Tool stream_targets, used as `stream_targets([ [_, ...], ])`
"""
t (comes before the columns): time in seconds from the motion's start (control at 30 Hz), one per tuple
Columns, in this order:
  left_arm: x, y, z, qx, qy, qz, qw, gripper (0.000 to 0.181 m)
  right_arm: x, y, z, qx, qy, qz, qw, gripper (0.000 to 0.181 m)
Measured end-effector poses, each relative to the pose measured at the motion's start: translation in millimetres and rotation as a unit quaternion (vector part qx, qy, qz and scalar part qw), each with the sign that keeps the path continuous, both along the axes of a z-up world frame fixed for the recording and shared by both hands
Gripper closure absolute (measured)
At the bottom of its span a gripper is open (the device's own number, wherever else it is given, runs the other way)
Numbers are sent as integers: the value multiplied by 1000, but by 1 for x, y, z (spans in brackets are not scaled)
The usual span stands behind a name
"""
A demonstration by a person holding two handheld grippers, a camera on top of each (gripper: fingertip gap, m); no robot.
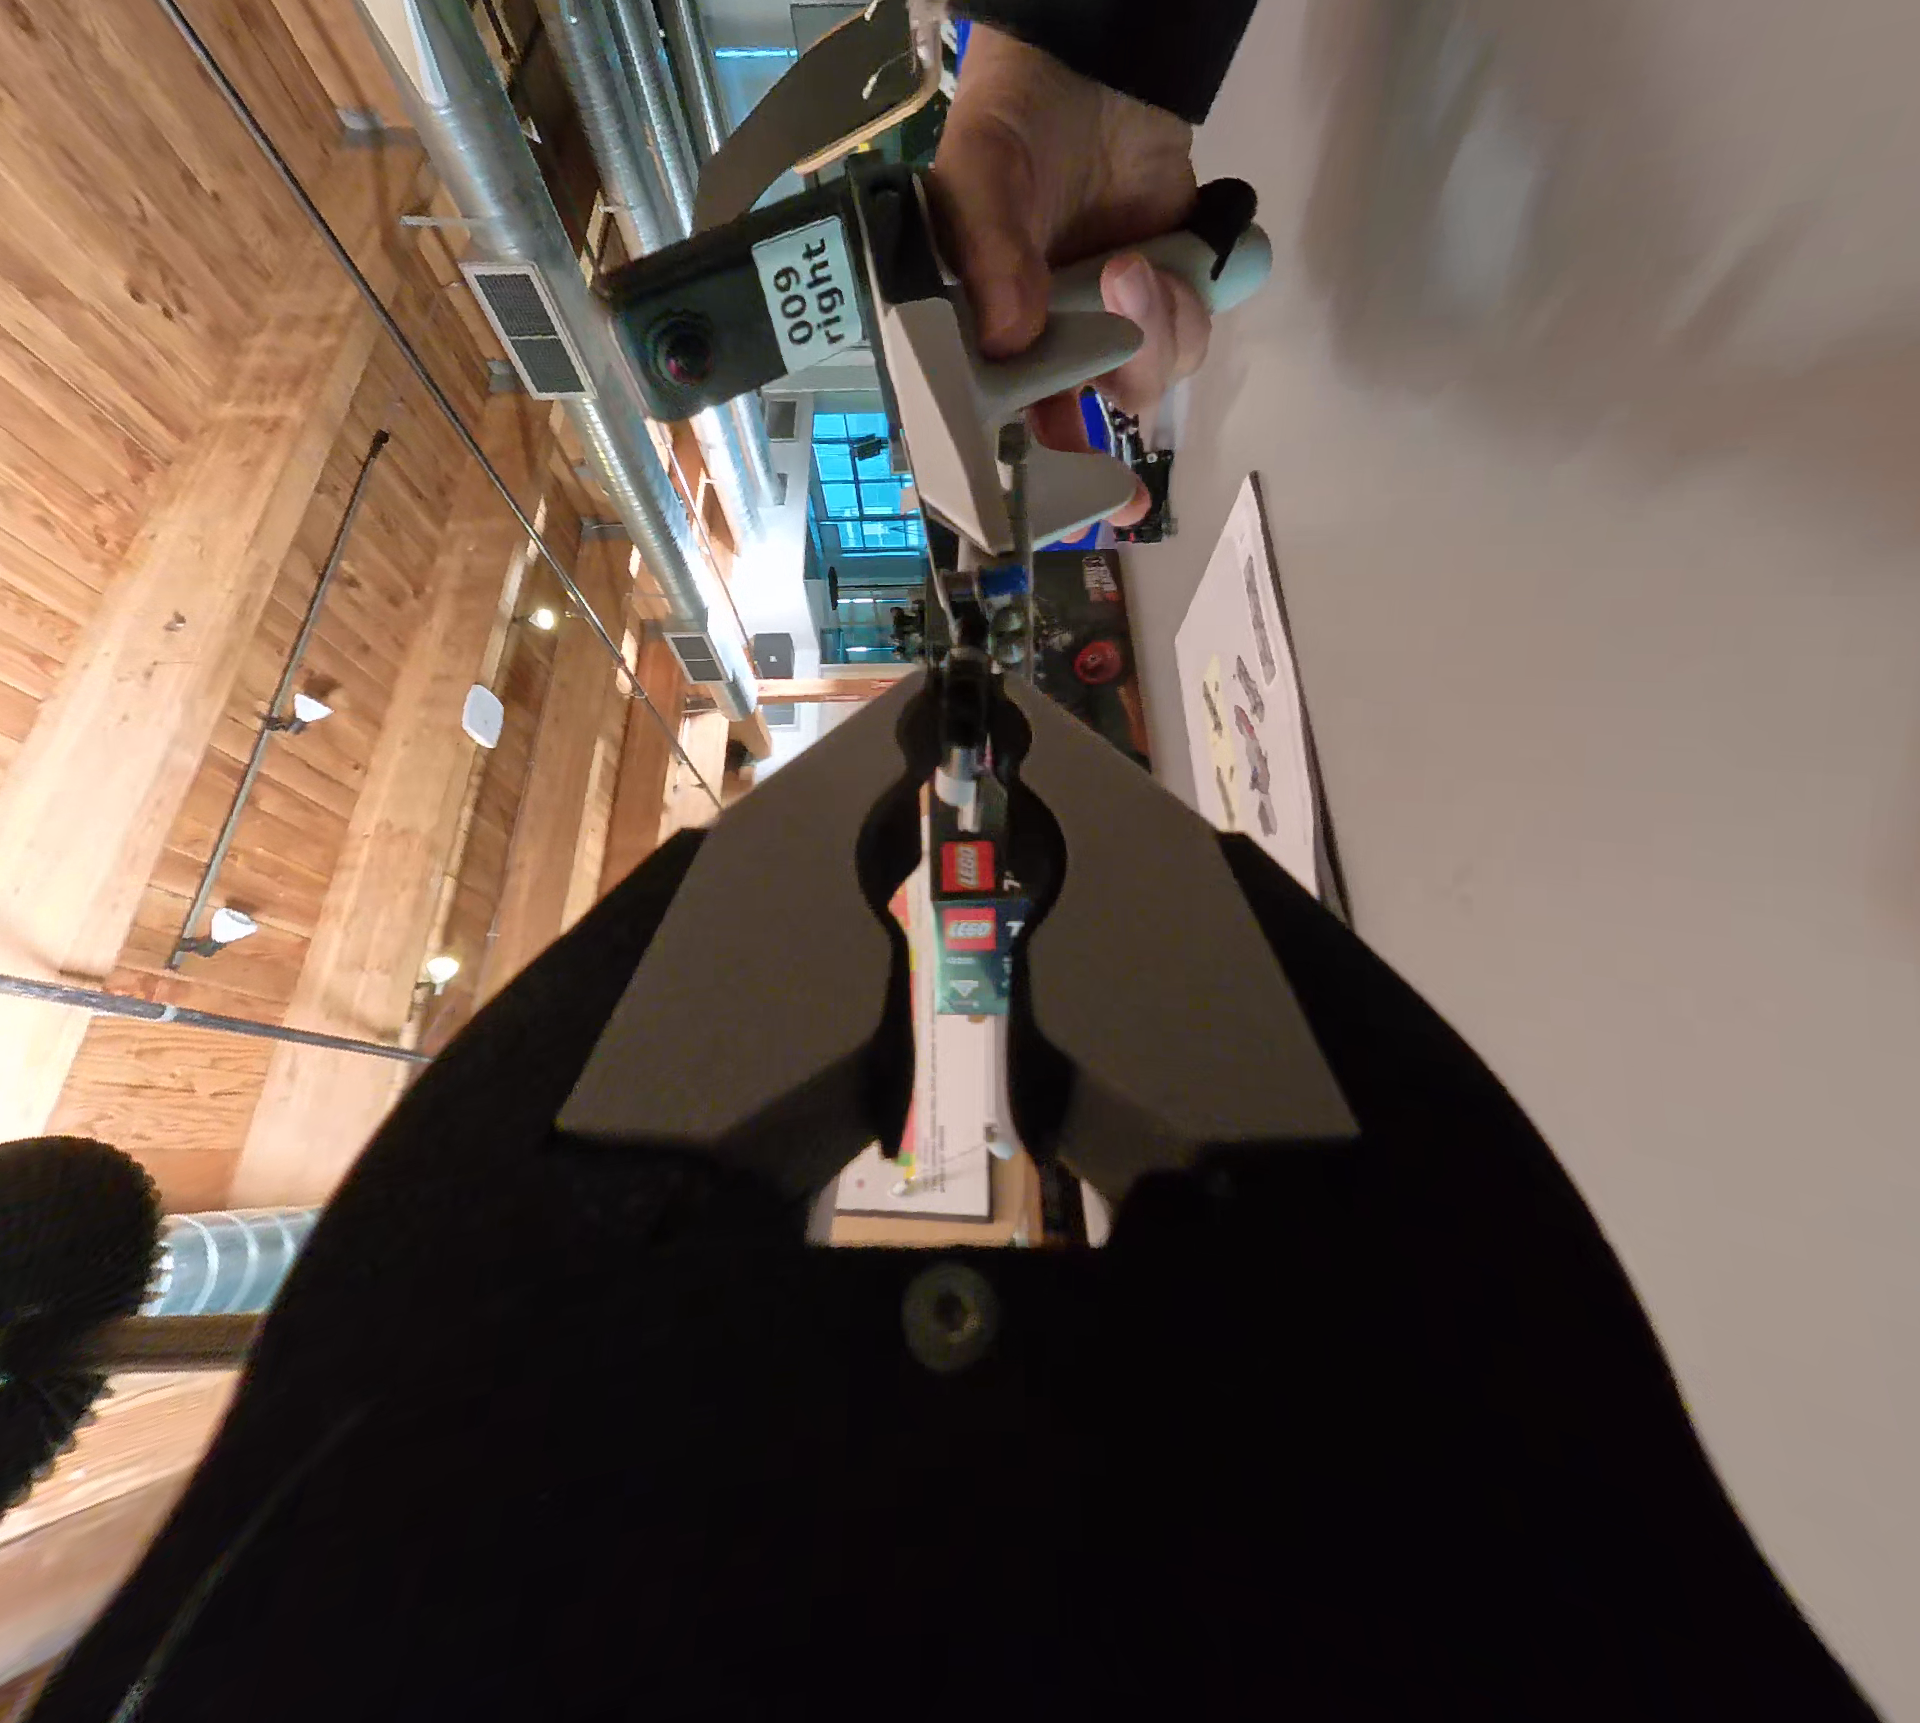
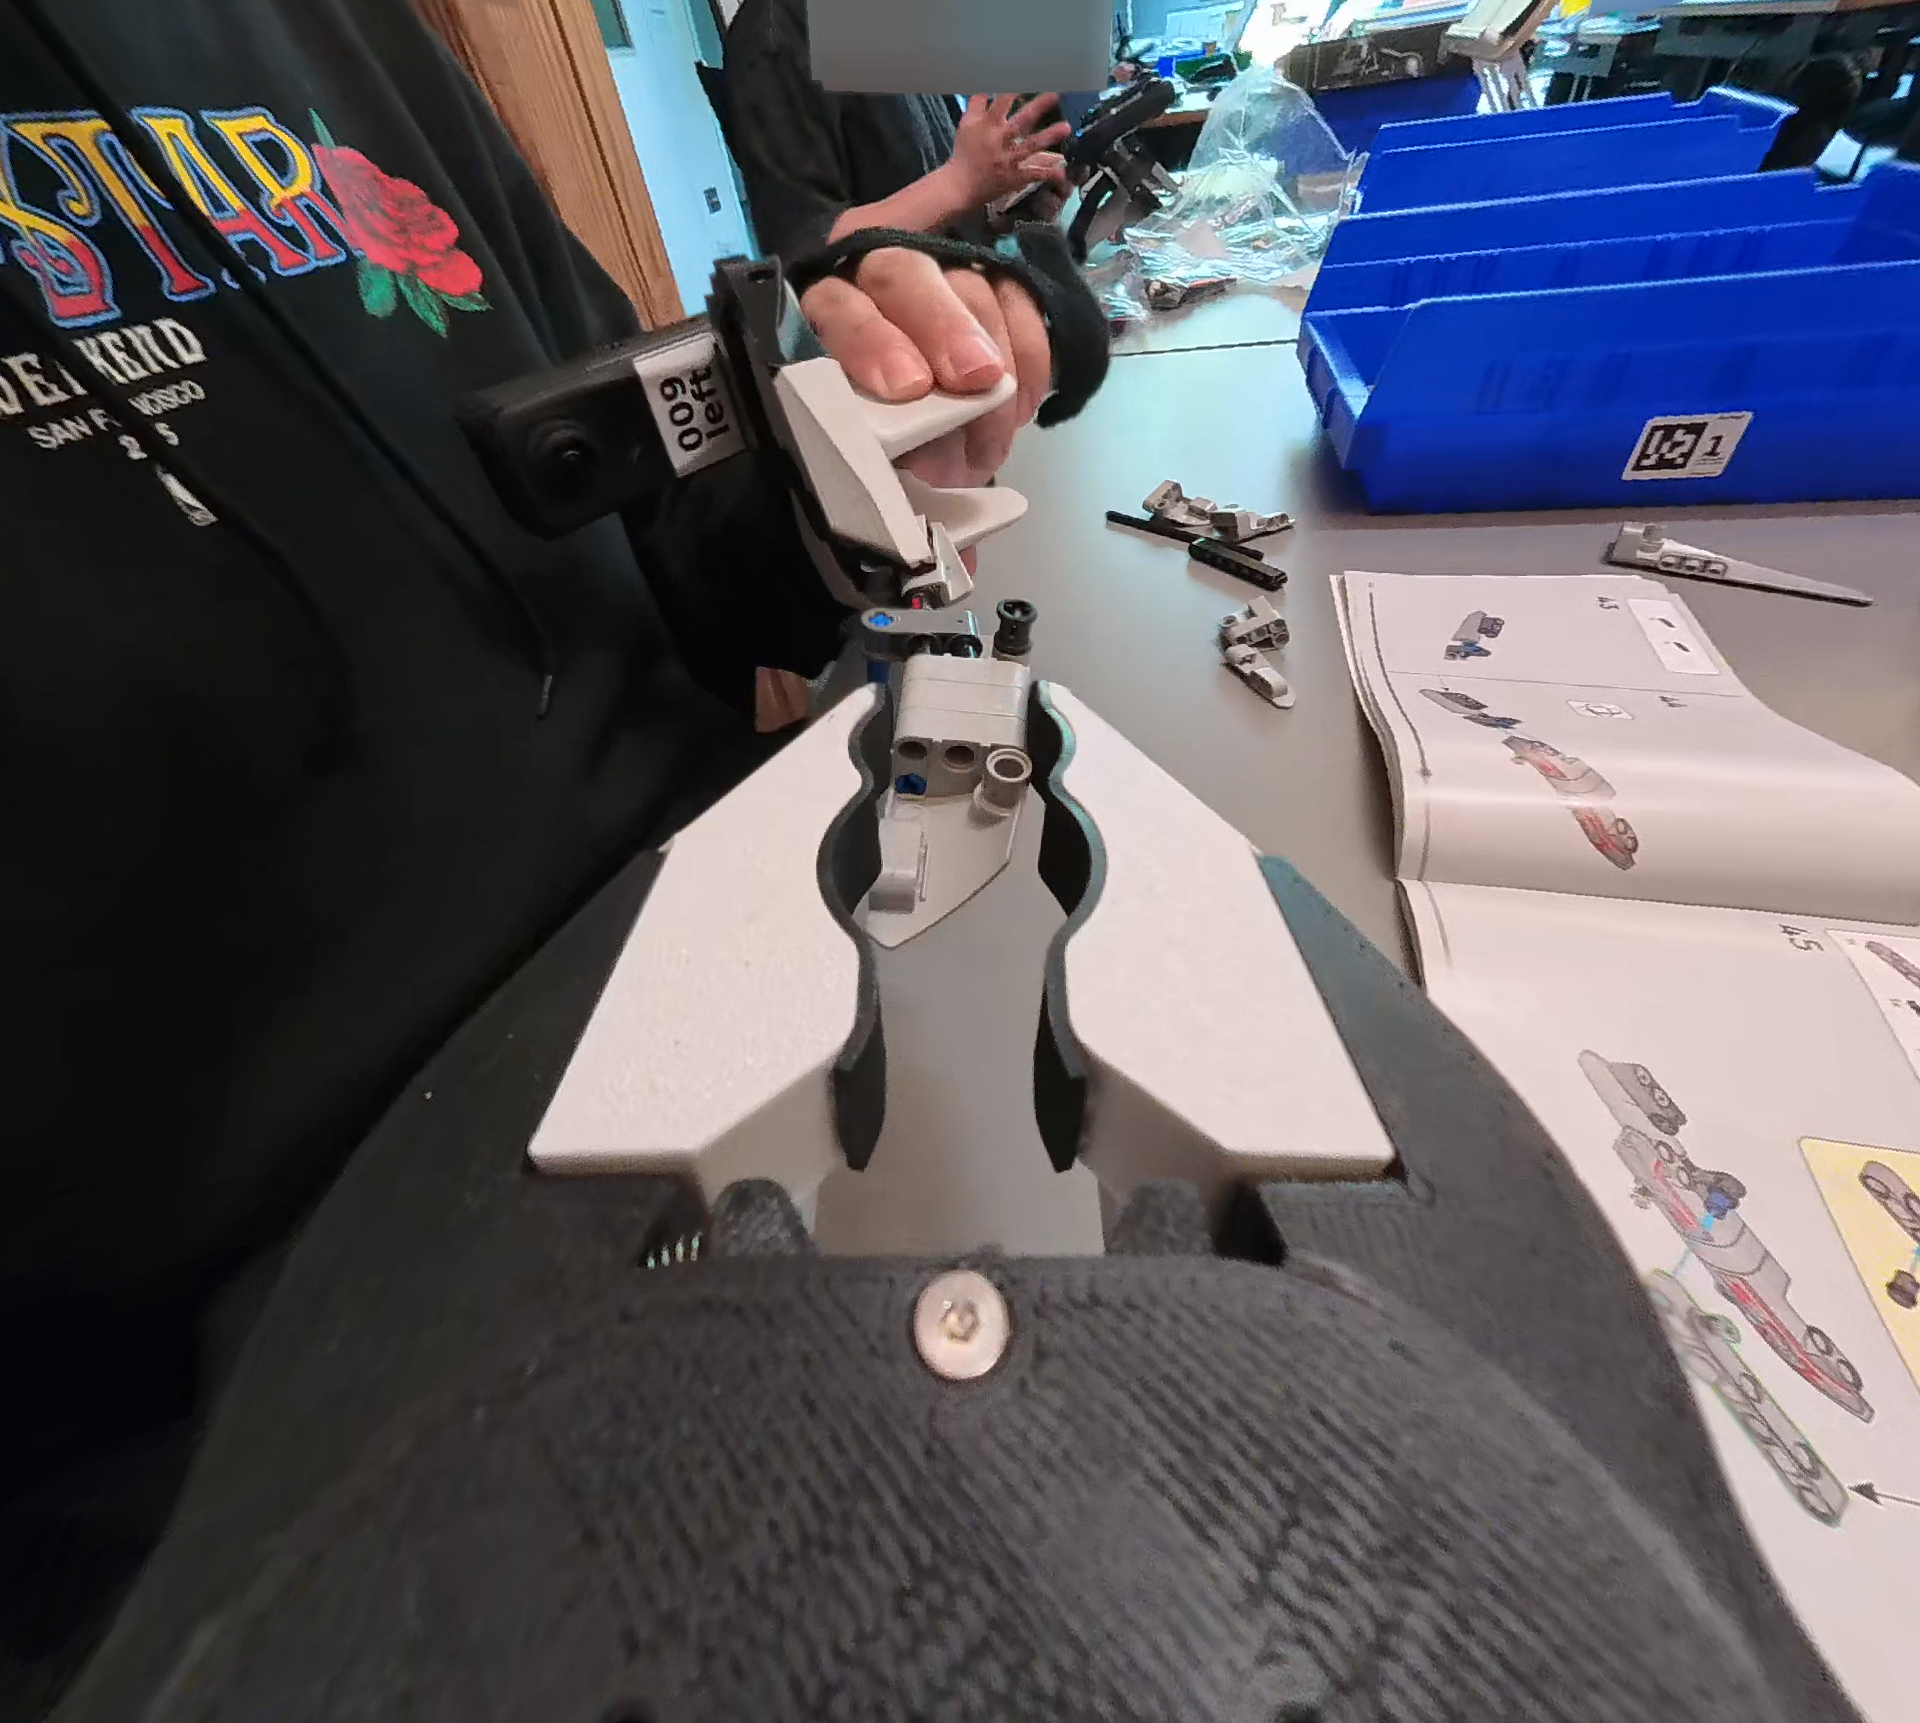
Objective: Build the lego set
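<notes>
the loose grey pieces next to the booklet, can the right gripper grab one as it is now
Probably not yet. The right gripper is shut on a grey lego assembly, which the left gripper also meets. The loose grey pieces lie bare on the table beside the booklet, so only the full grip blocks it.

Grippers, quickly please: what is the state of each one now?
Left gripper: closed on a small blue and grey piece.
Right gripper: closed on the grey lego assembly.

Bright indoor light, fisheye edges, motion blur.
</notes>
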State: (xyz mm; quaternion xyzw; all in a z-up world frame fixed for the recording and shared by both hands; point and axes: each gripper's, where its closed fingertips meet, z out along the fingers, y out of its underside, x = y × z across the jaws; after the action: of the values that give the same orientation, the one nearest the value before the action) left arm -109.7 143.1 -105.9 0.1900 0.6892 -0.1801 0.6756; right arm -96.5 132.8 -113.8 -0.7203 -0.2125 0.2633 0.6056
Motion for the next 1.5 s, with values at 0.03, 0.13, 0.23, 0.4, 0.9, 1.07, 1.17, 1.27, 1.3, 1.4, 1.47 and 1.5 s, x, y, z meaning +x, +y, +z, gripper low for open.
stream_targets([
  [0.03, 1, 2, 0, -19, 7, -4, 1000, 175, 1, 2, -1, 3, 1, -4, 1000, 156],
  [0.13, 9, 14, 2, -95, 47, -5, 994, 164, 6, 10, -3, 12, 10, -25, 1000, 157],
  [0.23, 13, 25, 4, -156, 86, -10, 984, 148, 7, 17, -9, 15, -4, -40, 999, 157],
  [0.4, 18, 39, 8, -253, 142, -23, 957, 132, 9, 25, -8, 39, -35, -69, 996, 157],
  [0.9, 45, 81, 37, -713, 359, -100, 593, 112, 41, 51, 35, 227, -145, -334, 903, 157],
  [1.07, 41, 38, 25, -711, 509, -133, 466, 127, 37, 53, 45, 273, -203, -393, 855, 157],
  [1.17, 37, 32, 30, -715, 516, -146, 449, 136, 30, 57, 43, 272, -241, -395, 844, 157],
  [1.27, 38, 34, 31, -719, 509, -139, 453, 153, 21, 61, 39, 269, -259, -380, 846, 157],
  [1.3, 38, 35, 30, -719, 505, -135, 459, 161, 19, 62, 39, 272, -265, -380, 844, 157],
  [1.4, 37, 38, 25, -698, 506, -114, 494, 165, 19, 65, 34, 252, -271, -375, 850, 157],
  [1.47, 34, 40, 25, -674, 506, -109, 526, 166, 15, 66, 32, 239, -254, -354, 868, 157],
  [1.5, 33, 42, 22, -659, 509, -102, 545, 166, 13, 67, 30, 222, -235, -336, 885, 157],
])
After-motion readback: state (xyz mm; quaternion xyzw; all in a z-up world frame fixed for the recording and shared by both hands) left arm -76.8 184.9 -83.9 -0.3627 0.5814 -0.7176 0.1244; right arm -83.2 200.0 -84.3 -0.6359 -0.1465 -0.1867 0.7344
